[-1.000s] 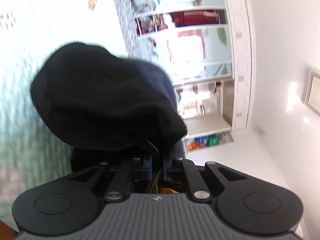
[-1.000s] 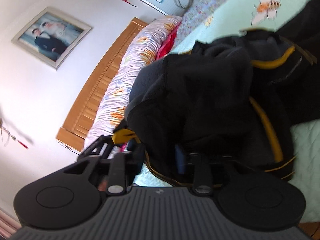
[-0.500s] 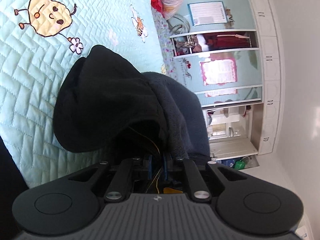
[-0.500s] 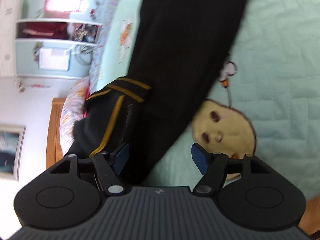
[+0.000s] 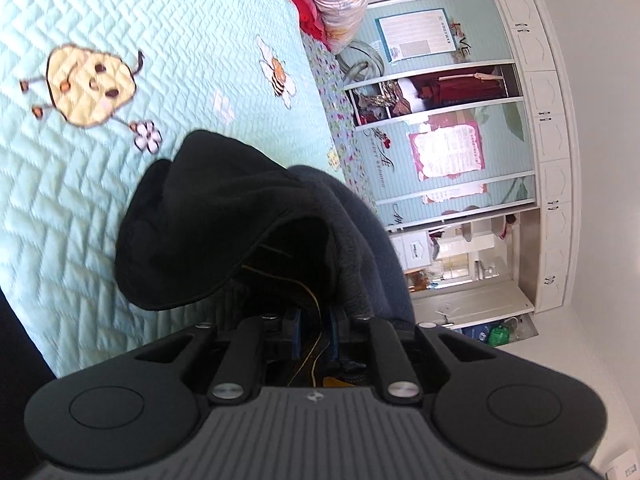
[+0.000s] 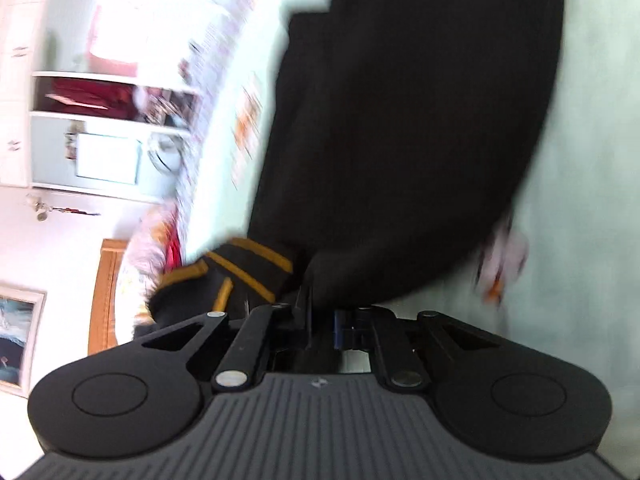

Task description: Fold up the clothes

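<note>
Right, the left gripper (image 5: 316, 330) had its jaws easing apart a touch, yet black fabric and a thin yellow seam were still pinched between them. The dark garment (image 5: 224, 224) bulged up and over just ahead of those jaws, draped in a soft hood-like fold, with the pale green quilted bed (image 5: 80, 184) beyond and to the jaws' left. Over on the other side, the right gripper (image 6: 322, 326) was snapping its jaws together on an edge of the same garment (image 6: 400, 120), which stretched away in front of them across the bed. A yellow-striped cuff (image 6: 240, 268) sat just off the left jaw. That view was blurred.
</note>
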`<action>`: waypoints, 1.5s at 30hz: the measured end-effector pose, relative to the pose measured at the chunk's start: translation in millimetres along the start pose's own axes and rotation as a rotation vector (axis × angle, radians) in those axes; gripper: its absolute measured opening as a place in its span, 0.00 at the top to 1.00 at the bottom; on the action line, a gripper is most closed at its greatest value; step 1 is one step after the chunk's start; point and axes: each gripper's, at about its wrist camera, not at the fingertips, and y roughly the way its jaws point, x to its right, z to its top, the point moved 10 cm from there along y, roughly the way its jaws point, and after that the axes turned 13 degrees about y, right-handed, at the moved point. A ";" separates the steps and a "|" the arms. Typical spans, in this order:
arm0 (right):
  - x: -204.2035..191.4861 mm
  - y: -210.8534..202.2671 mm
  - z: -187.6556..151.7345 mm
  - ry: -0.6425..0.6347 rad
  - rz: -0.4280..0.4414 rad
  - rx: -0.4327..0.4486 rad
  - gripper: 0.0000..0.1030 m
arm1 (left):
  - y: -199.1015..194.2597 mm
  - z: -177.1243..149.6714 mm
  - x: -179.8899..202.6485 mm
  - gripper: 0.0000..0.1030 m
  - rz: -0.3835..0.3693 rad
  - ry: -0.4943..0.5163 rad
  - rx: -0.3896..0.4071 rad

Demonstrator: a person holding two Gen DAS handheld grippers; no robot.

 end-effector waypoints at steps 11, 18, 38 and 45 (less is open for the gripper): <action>9.8 -75.5 56.5 -0.153 -0.028 0.228 0.88 | 14.0 -23.5 -34.4 0.82 0.073 -0.067 -0.069; 29.3 -26.5 -19.7 -0.129 -0.059 -0.052 0.38 | 18.0 -33.5 -40.9 0.79 0.112 -0.053 -0.118; 30.3 -82.1 12.7 -0.221 -0.105 0.078 0.85 | 9.2 -1.9 -56.1 0.86 0.149 -0.051 -0.044; 27.1 -92.3 -24.8 -0.260 -0.054 -0.010 0.63 | 14.3 -8.1 -58.8 0.81 0.129 -0.043 -0.078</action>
